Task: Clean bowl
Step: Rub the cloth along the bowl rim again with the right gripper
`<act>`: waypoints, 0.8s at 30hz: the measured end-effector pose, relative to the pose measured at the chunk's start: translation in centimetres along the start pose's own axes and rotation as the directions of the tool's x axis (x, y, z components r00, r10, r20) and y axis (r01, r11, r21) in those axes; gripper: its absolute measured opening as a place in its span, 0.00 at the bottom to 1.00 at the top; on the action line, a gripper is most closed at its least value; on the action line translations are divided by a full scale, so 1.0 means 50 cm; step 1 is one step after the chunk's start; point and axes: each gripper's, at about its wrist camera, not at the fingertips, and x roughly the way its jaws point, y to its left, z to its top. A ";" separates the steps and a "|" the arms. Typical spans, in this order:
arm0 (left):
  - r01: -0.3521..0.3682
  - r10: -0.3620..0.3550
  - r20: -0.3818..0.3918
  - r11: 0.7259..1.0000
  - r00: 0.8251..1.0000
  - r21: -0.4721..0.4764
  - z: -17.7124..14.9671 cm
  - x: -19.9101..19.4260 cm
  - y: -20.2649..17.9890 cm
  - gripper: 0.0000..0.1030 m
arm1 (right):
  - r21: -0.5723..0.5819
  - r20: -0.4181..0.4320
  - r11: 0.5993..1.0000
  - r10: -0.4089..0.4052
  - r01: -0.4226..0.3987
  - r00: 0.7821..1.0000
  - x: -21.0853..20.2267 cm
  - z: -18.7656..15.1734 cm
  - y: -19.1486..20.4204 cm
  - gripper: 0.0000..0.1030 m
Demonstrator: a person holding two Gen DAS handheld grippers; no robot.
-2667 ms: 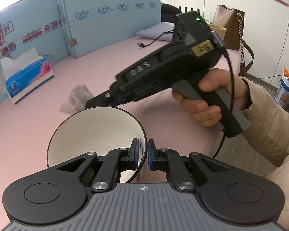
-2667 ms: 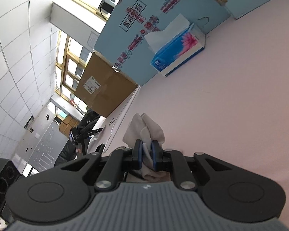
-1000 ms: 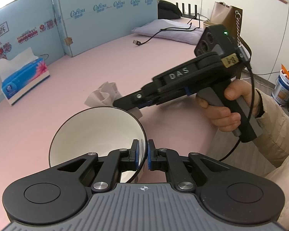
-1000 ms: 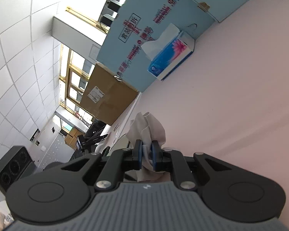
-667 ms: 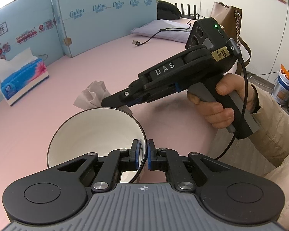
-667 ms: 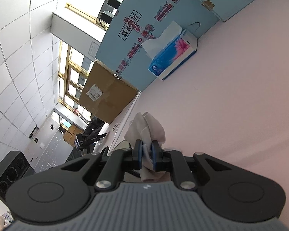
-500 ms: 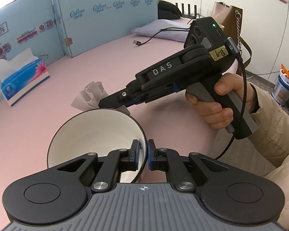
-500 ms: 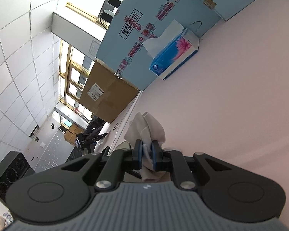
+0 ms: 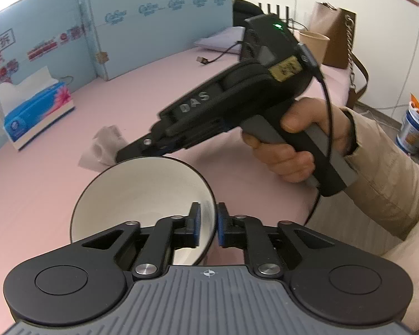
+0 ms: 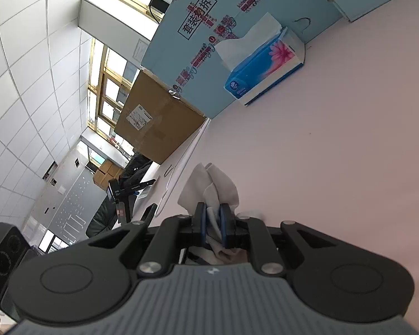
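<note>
A white bowl (image 9: 142, 192) with a dark rim sits on the pink table (image 9: 28, 195), just ahead of my left gripper (image 9: 208, 220). The left jaws are opening. The bowl's near rim stands between them, and a gap shows at each pad. A person's hand holds my right gripper (image 9: 125, 155) low over the bowl's far rim, shut on a crumpled grey-white tissue (image 9: 103, 145). In the right wrist view that tissue (image 10: 212, 184) sticks out from between the blue pads of the right gripper (image 10: 212, 217).
A blue tissue box (image 9: 33, 111) stands at the far left by light-blue partition boards (image 9: 153, 28); the right wrist view also shows the box (image 10: 262, 67). A cable (image 9: 206, 60), a pillow, a paper cup and a brown bag (image 9: 338, 42) lie at the back right.
My left jaws have spread apart from the bowl's rim. The right gripper with the tissue has swung left and a little lower, toward the bowl's far rim.
</note>
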 end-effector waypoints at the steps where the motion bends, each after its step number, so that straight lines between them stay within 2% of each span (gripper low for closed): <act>1: -0.002 0.002 0.001 1.000 1.000 -0.001 0.002 0.001 0.001 0.25 | 0.000 0.003 1.000 -0.001 0.001 1.000 -0.004 -0.001 0.000 0.13; 7: -0.019 0.019 0.001 1.000 1.000 -0.016 0.020 0.012 0.000 0.26 | -0.001 0.026 1.000 -0.008 0.008 1.000 -0.038 -0.016 -0.001 0.13; 10: -0.034 0.034 0.001 0.999 0.999 -0.015 0.030 0.019 0.001 0.29 | 0.002 0.040 1.000 -0.010 0.010 0.999 -0.056 -0.026 -0.003 0.13; 15: -0.057 0.057 0.006 0.998 0.998 -0.009 0.047 0.037 0.006 0.30 | 0.015 0.127 1.000 -0.016 0.014 0.992 -0.110 -0.035 -0.007 0.13; 18: -0.044 0.043 0.007 0.999 0.999 0.009 0.048 0.039 0.005 0.24 | 0.021 0.160 0.999 -0.029 0.026 0.987 -0.134 -0.035 -0.013 0.13; 20: -0.029 0.029 0.005 0.999 1.000 0.024 0.046 0.036 0.001 0.17 | 0.023 0.158 0.999 -0.035 0.032 0.987 -0.137 -0.036 -0.016 0.13; 24: 0.007 -0.007 -0.004 0.999 1.000 0.045 0.032 0.018 -0.005 0.11 | 0.031 0.142 0.999 -0.024 0.019 0.990 -0.132 -0.047 -0.020 0.13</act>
